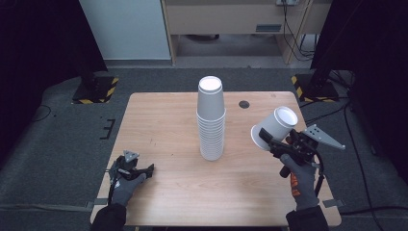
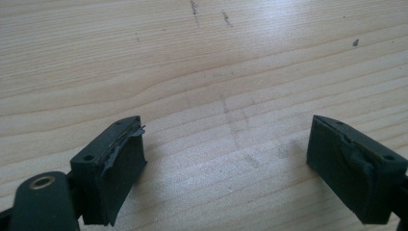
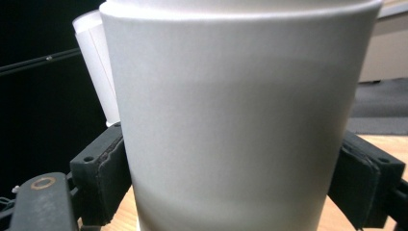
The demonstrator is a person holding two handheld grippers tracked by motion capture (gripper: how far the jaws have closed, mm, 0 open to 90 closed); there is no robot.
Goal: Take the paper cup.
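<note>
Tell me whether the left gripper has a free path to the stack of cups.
Probably yes: the left gripper is open and empty, and bare table lies between it and the stack of cups.

**A:** what else is around? I count a wooden table (image 1: 163,120) with a small dark round spot (image 1: 244,104) near its far edge, right of middle.

**B:** also two yellow-black striped stand bases (image 1: 96,90) on the grey carpet past both far corners (cables (image 1: 293,33) trailing by the right one), and a light wooden cabinet (image 1: 231,19) further back.
</note>
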